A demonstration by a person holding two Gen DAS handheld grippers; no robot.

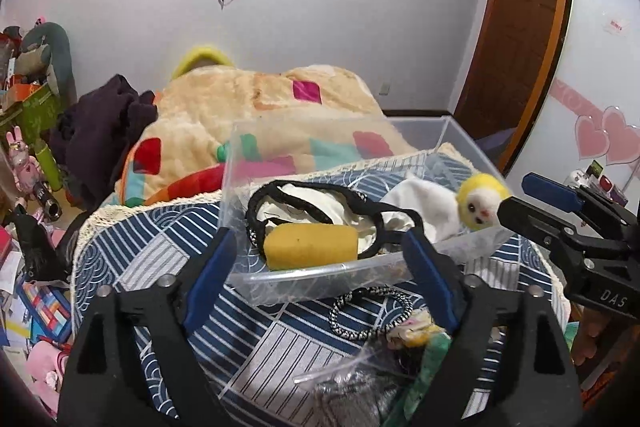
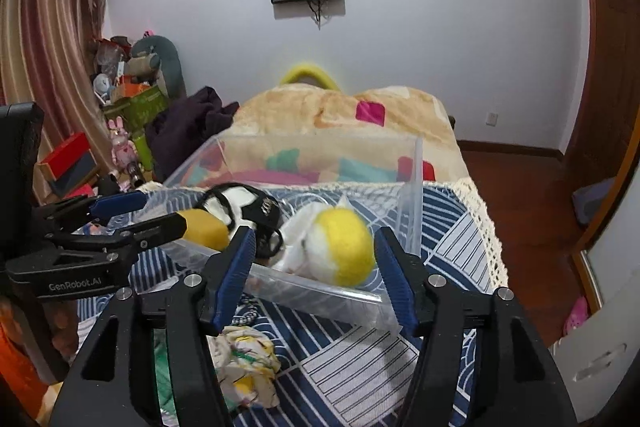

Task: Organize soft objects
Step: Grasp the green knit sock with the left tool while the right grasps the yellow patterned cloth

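A clear plastic bin [image 1: 320, 273] [image 2: 320, 291] stands on the blue patterned bed cover. In it lie a yellow sponge [image 1: 311, 247] [image 2: 204, 227], a black-and-white cloth bag [image 1: 316, 205] [image 2: 256, 203] and a white plush doll with a yellow head [image 1: 478, 201] [image 2: 344, 247]. My left gripper [image 1: 320, 267] is open and empty, just in front of the bin's near wall. My right gripper [image 2: 316, 267] is open and empty, its jaws on either side of the doll's head, near the bin's near wall; it also shows in the left wrist view [image 1: 532, 203].
A black-and-white cord loop [image 1: 370, 313], a crumpled printed cloth [image 2: 244, 363], a green cloth [image 1: 430, 363] and a grey item in a plastic bag [image 1: 352, 391] lie on the cover in front of the bin. A beige blanket [image 1: 260, 115] lies behind it. Clutter lies on the floor at left.
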